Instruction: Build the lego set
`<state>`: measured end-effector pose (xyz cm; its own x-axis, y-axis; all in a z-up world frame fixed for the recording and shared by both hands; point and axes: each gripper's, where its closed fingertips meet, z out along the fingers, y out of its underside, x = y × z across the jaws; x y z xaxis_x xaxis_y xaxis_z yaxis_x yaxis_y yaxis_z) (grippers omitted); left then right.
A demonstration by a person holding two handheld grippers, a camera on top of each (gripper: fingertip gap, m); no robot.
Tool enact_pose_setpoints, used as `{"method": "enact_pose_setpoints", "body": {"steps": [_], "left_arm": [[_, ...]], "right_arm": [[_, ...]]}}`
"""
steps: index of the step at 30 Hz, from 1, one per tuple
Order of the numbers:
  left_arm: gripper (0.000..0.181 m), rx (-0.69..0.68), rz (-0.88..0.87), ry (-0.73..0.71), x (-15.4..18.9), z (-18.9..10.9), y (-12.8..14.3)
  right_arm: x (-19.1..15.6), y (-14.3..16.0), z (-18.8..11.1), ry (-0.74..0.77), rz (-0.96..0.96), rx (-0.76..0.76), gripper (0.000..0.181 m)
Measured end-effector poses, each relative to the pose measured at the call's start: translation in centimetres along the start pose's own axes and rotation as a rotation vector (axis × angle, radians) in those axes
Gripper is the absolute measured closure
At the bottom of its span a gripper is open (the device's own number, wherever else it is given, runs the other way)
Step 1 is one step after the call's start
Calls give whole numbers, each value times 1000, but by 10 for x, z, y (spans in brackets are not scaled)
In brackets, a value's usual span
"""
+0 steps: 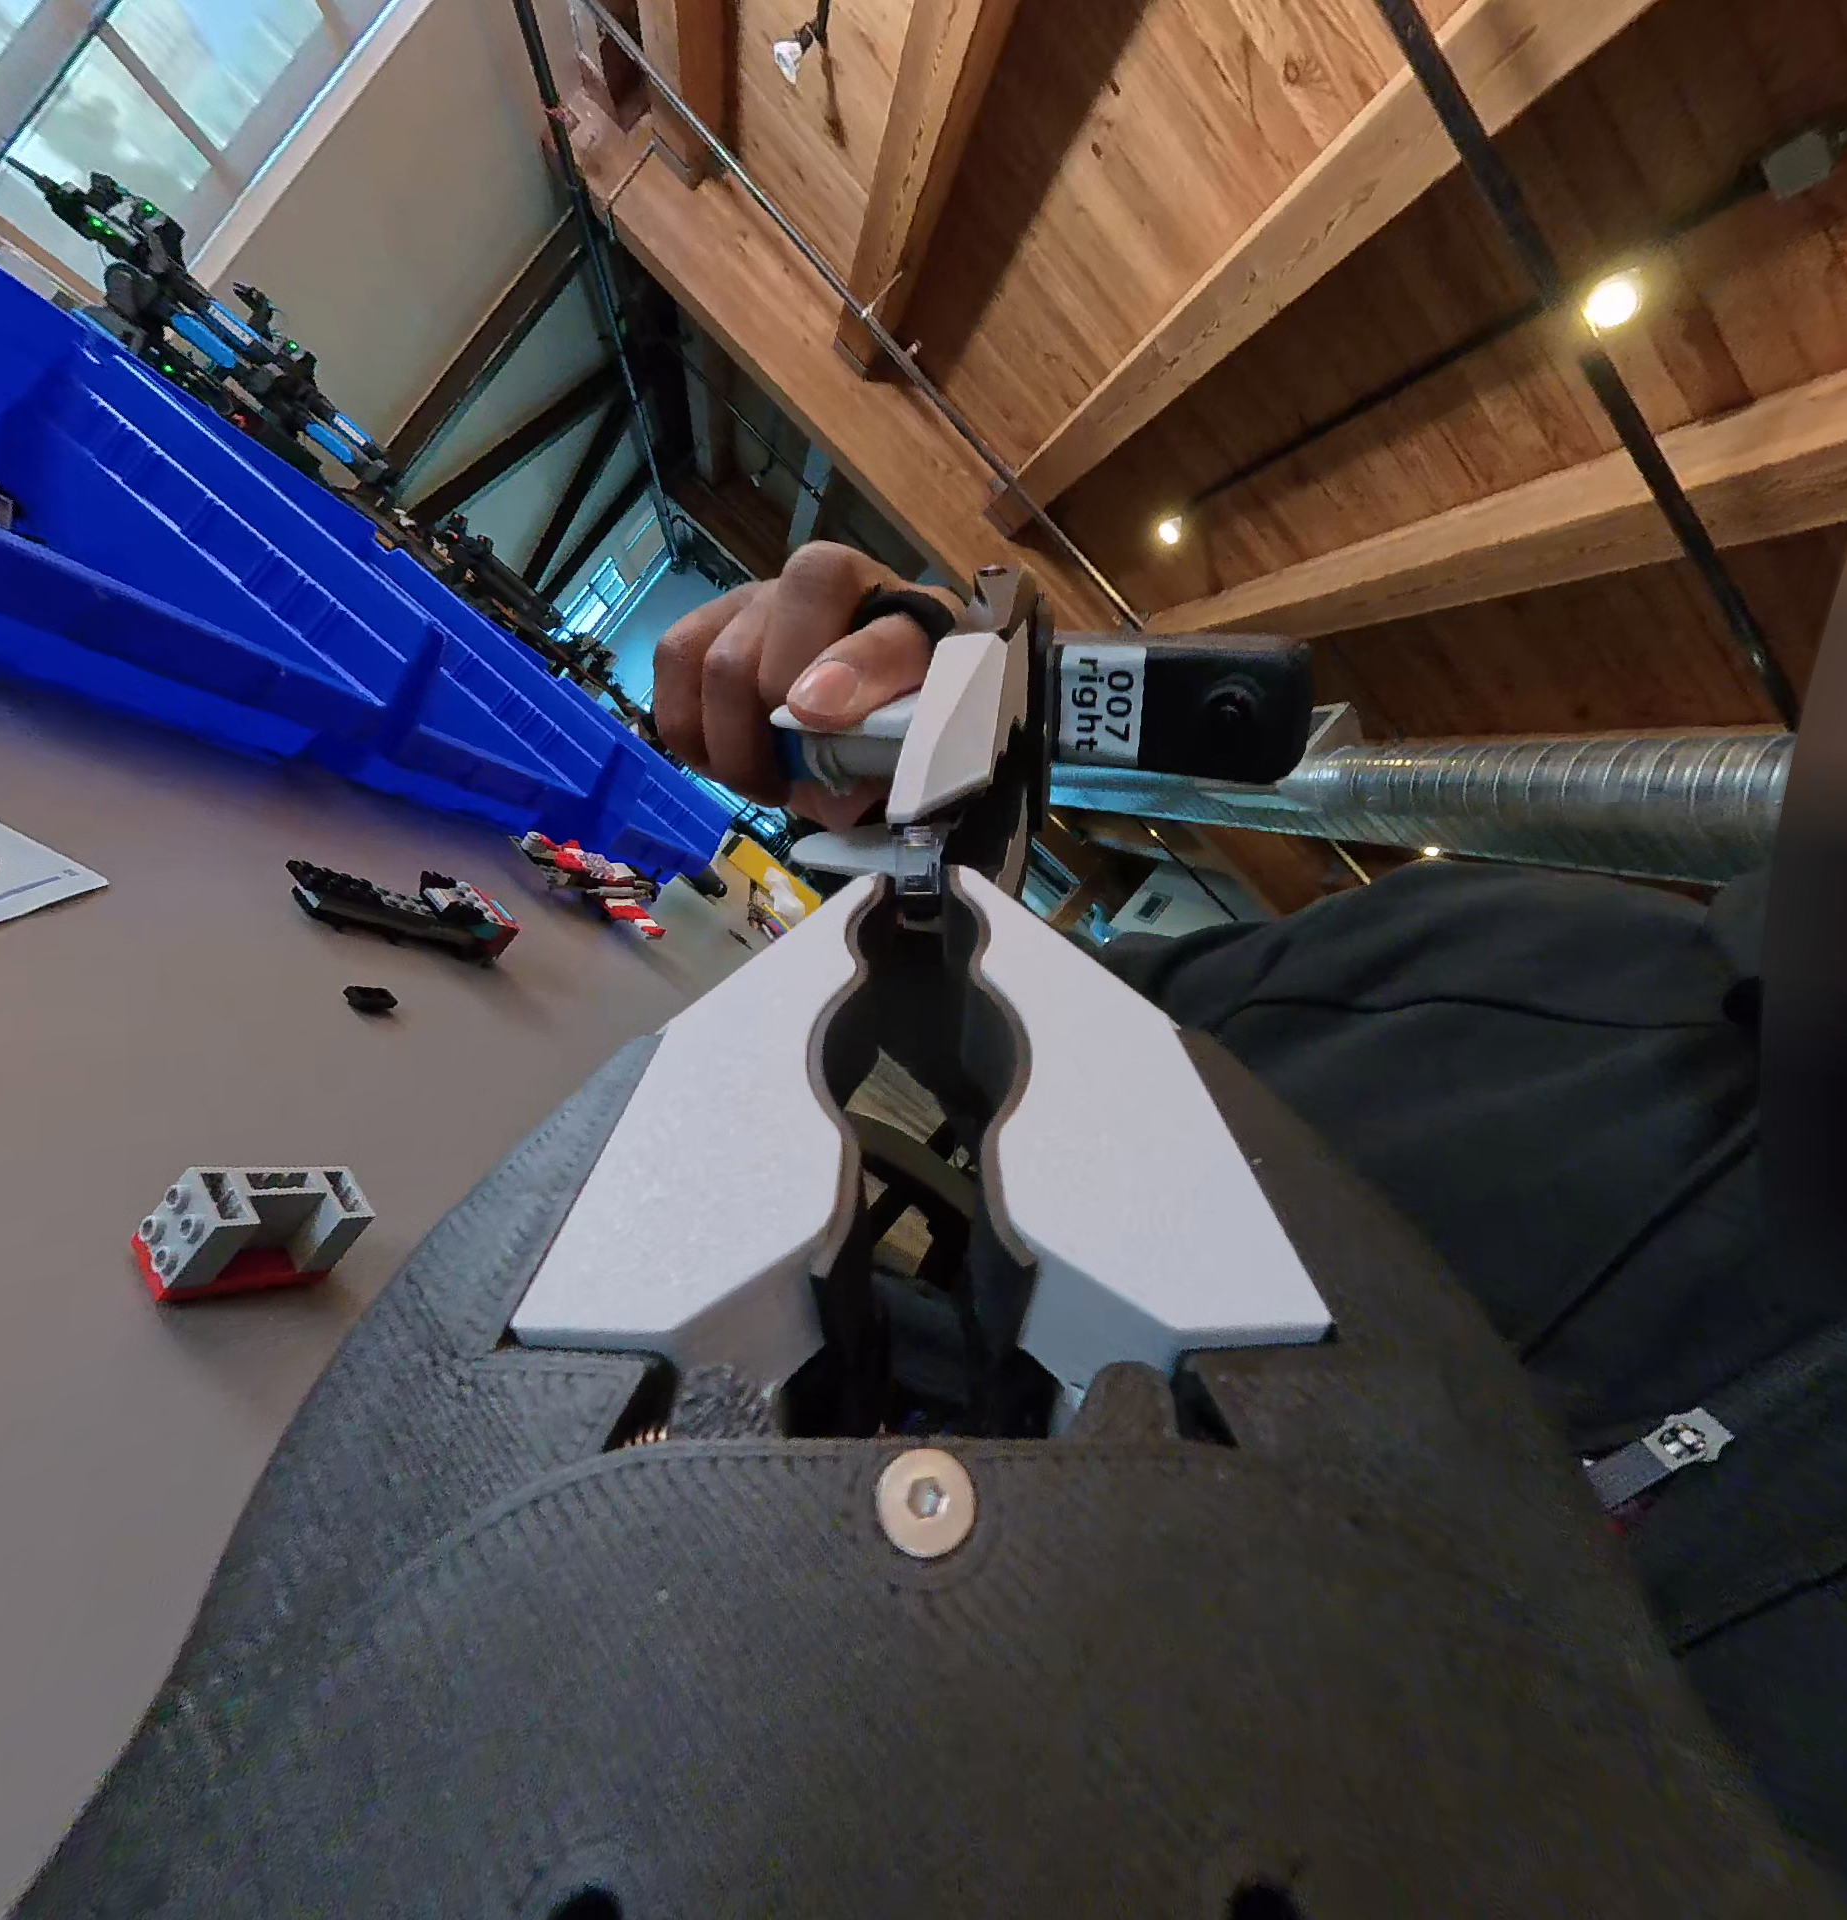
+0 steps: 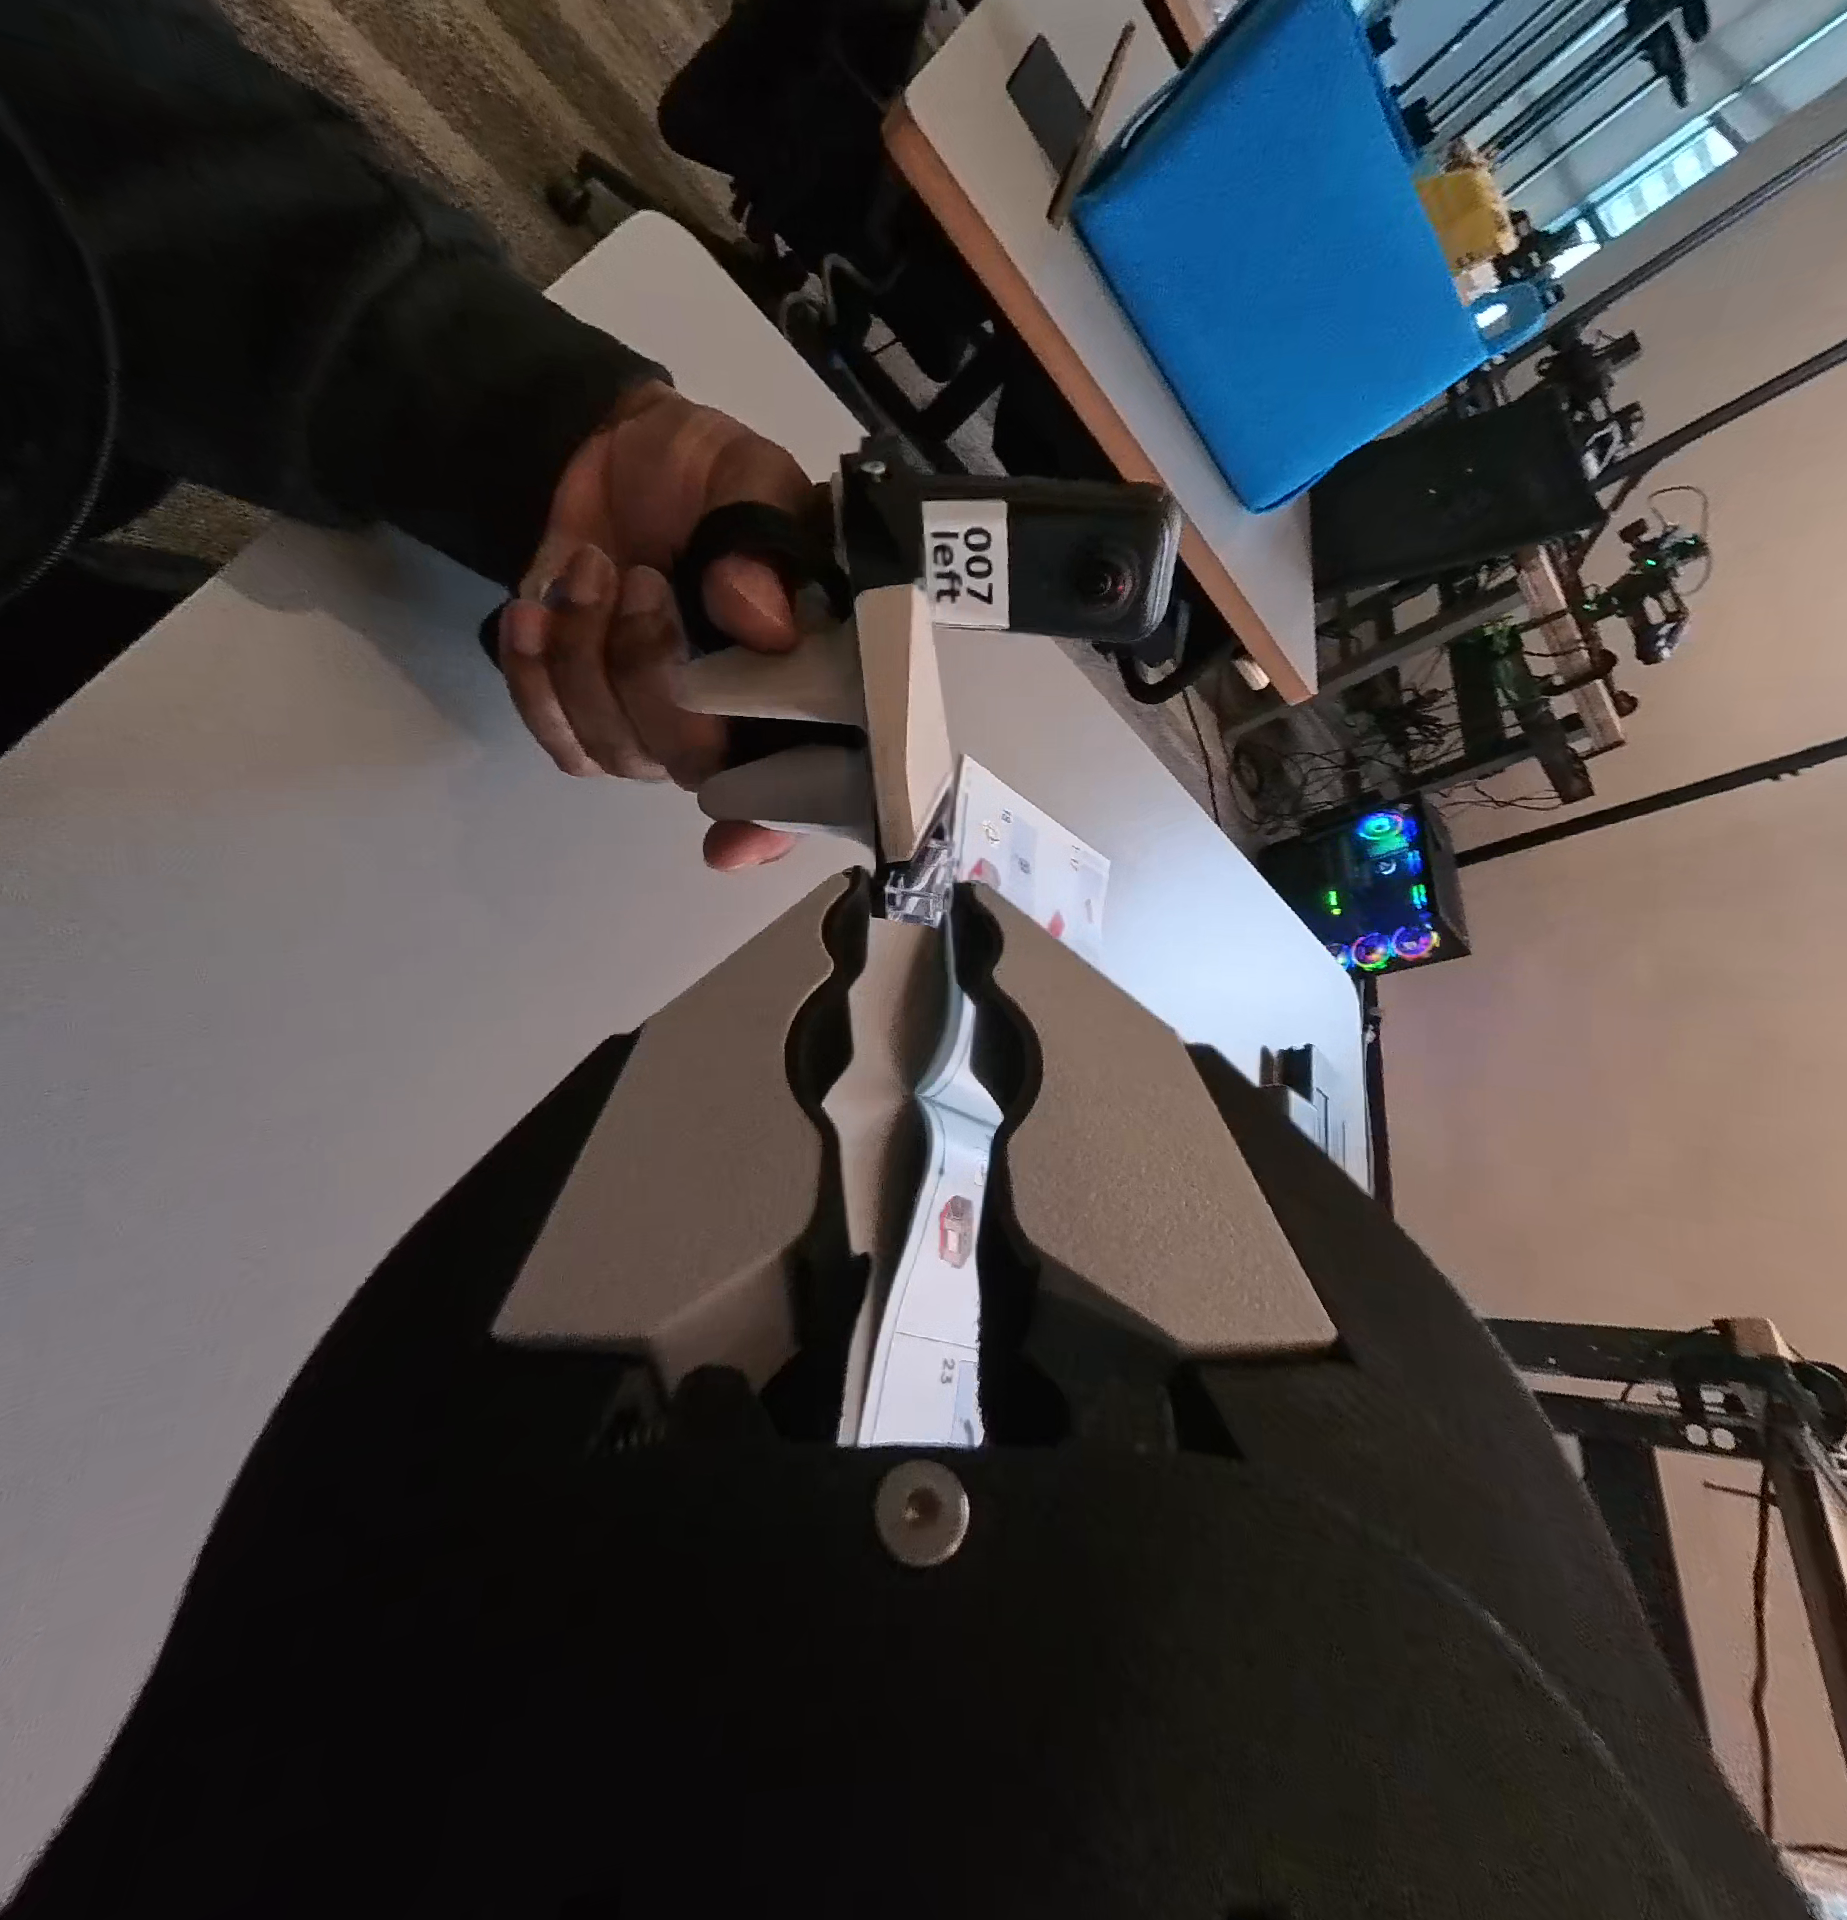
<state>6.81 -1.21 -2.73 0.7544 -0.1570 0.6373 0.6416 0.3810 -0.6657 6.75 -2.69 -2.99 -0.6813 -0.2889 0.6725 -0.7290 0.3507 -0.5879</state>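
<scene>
My left gripper [image 1: 917,883] and right gripper [image 2: 911,896] meet tip to tip above the table. A small clear lego piece [image 1: 916,860] sits between the left fingertips, with something black just under it. The same clear piece [image 2: 914,894] also sits between the right fingertips. Both jaws are closed to a narrow gap on it. The right gripper [image 1: 903,816] comes down from above in the left wrist view, held by a hand [image 1: 753,675]. The left gripper [image 2: 903,847] does the same in the right wrist view.
On the table lie a grey-and-red lego block [image 1: 249,1226], a long black build [image 1: 399,909], a red-and-white build [image 1: 592,873] and a small black piece [image 1: 370,997]. Blue bins [image 1: 275,582] line the far edge. An instruction booklet [image 2: 1033,862] lies open under the grippers. Less than 4 cm separates the two grippers' tips. The grey-and-red lego block [image 1: 249,1226] is about 15 cm from both grippers' fingertips.
</scene>
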Motion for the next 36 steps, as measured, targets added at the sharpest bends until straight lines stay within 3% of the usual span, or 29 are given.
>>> {"method": "enact_pose_setpoints", "body": {"steps": [5,9,14,18,29,32,36], "left_arm": [[173,-7,54,-46,-4,0,-1],[173,7,115,-100,-8,-5,-6],[173,22,167,-153,-13,-11,-12],[173,19,165,-171,-18,-12,-11],[173,-60,193,-237,-28,-5,2],[173,-59,191,-236,-28,-5,2],[173,-62,188,-233,-29,-6,2]], "right_arm": [[0,8,-2,9,31,-42,157],[0,34,-24,92,207,-68,149],[-17,124,-73,310,598,-237,158],[-54,191,-98,361,869,-475,161],[-86,225,-74,217,1017,-598,158],[-84,224,-71,220,1022,-590,172],[-78,218,-75,240,943,-615,173]]}}
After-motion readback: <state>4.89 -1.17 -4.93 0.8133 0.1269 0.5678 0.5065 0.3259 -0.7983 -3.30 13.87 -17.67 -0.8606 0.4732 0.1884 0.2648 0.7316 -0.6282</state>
